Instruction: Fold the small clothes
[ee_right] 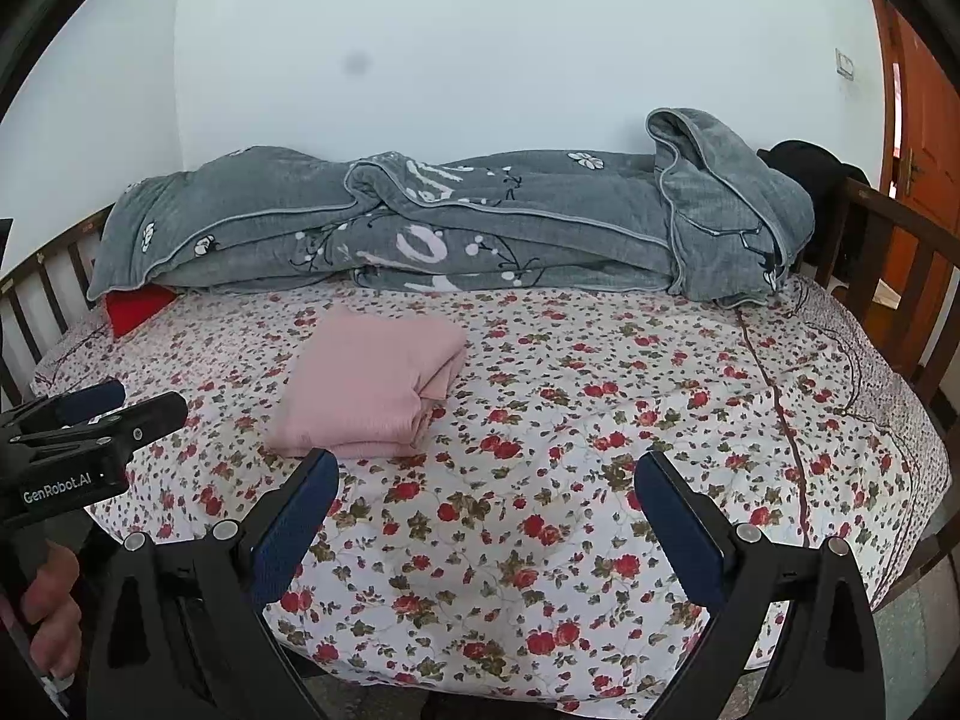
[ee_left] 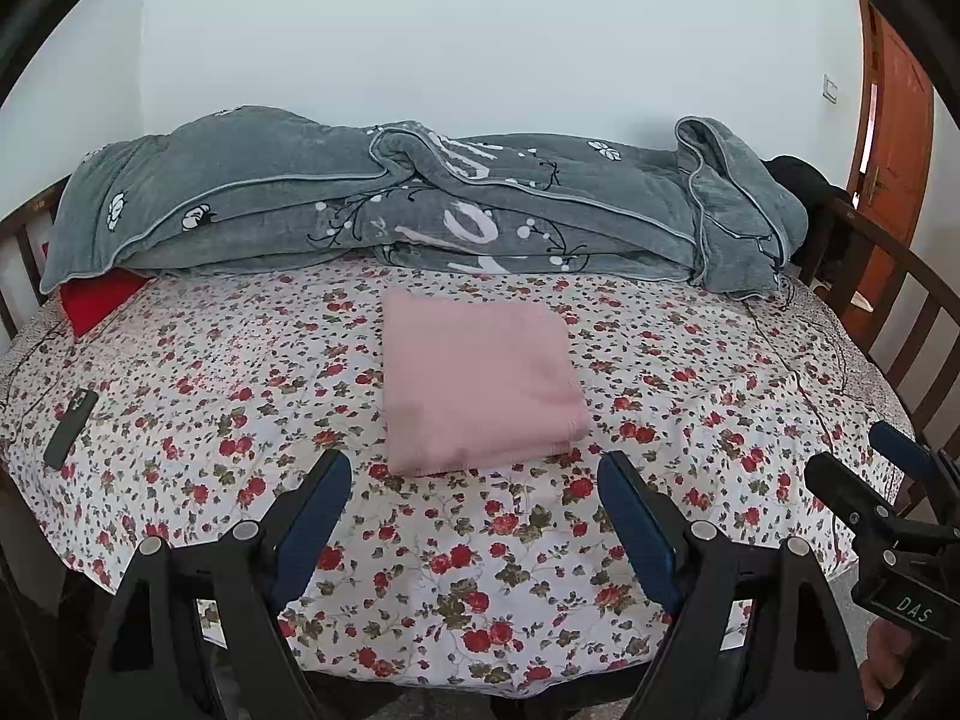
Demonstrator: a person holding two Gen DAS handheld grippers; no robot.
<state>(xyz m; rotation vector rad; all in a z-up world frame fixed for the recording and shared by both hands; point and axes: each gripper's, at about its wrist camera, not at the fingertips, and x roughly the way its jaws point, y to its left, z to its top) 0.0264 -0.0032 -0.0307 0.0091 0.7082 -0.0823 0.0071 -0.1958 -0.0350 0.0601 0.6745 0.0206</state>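
A pink garment lies folded into a neat rectangle on the flowered bedsheet; in the right wrist view the same pink garment sits left of centre. My left gripper hovers just short of its near edge, open, nothing between the fingers. My right gripper is open too, empty, to the right of the garment over bare sheet. Each gripper shows at the other view's edge: the right gripper and the left gripper.
A rumpled grey blanket runs along the back of the bed against the wall. A red cushion peeks out at the left, a dark phone lies near the left edge. Wooden bed rails stand on both sides; an orange door stands at the right.
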